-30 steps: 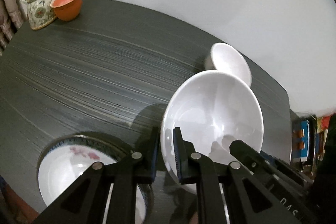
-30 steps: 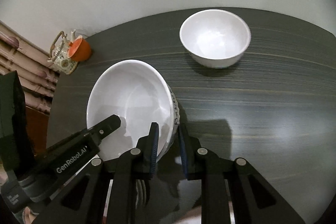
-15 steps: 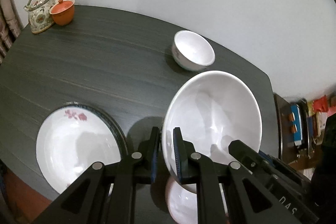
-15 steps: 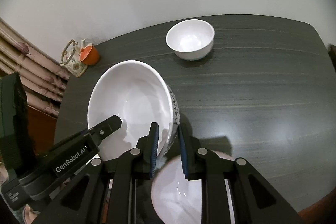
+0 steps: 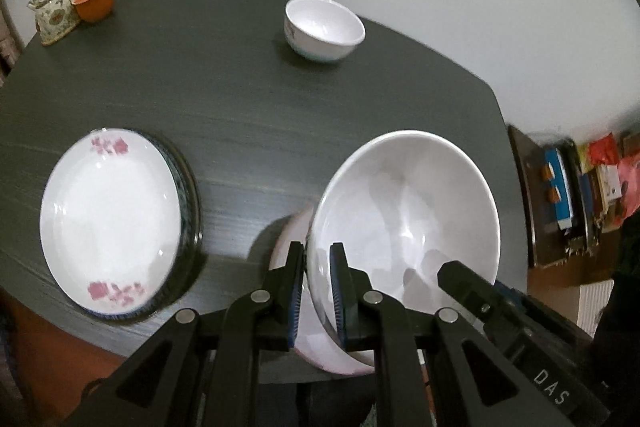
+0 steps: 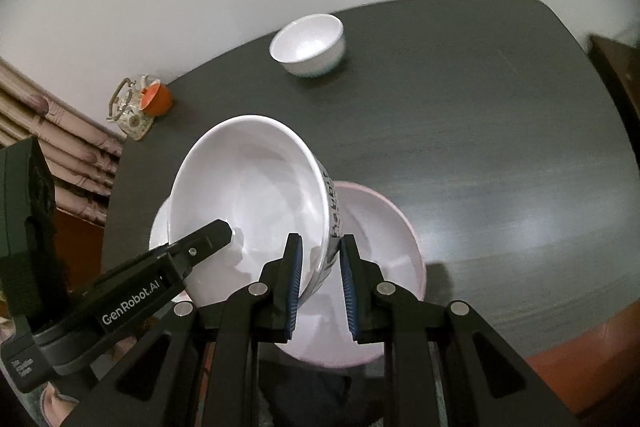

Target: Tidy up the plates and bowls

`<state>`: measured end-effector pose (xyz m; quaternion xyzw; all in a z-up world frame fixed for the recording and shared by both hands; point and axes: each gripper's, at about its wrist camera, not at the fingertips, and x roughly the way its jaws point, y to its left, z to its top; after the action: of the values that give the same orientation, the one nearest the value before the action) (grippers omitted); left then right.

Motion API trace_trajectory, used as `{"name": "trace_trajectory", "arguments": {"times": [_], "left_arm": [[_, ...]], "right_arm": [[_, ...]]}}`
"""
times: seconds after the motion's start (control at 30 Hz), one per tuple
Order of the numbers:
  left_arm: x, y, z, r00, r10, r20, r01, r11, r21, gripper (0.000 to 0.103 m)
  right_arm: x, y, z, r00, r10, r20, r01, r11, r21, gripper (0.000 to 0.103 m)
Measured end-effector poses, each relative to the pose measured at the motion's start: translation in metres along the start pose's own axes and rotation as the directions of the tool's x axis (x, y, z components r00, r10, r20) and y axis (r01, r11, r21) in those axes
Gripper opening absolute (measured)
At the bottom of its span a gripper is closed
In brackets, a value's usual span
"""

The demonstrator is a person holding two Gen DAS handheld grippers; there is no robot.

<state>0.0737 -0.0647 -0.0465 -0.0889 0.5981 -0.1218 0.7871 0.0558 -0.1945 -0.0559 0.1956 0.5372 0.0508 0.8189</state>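
left wrist view: left gripper (image 5: 317, 293) has its pads pinched on the near rim of the large white bowl (image 5: 408, 223), which tilts up toward 1 o'clock, held above a pale pink bowl (image 5: 316, 339) on the dark table (image 5: 240, 87). right gripper (image 5: 472, 279) comes in at 4 o'clock on the same rim. flowered plate (image 5: 108, 223) on a dark-rimmed plate at 9 o'clock, small white bowl (image 5: 324, 27) at 12, teapot (image 5: 54, 7) and orange cup (image 5: 95, 1) at 10, all well apart. right wrist view: right gripper (image 6: 320, 279) straddles the large white bowl's (image 6: 248, 195) wall; fingers look slightly apart, grip uncertain. pale pink bowl (image 6: 380, 247) lies directly beneath; likely a straight lowering nests them, nothing between.
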Motion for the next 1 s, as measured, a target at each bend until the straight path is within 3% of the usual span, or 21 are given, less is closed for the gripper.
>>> {"name": "trace_trajectory", "arguments": {"times": [0.27,1.0], "left_arm": [[0.021,-0.003,-0.021,0.998,0.038,-0.054,-0.036,0.999,0.021,0.013],[0.057,-0.001,-0.024,0.986,0.107,-0.131,-0.103,0.994,0.034,0.014]], "right_arm": [[0.011,-0.022,-0.019,0.999,-0.020,-0.028,0.021,0.999,0.027,0.019],[0.043,-0.039,-0.023,0.994,-0.049,-0.096,0.055,0.997,0.059,0.020]]}}
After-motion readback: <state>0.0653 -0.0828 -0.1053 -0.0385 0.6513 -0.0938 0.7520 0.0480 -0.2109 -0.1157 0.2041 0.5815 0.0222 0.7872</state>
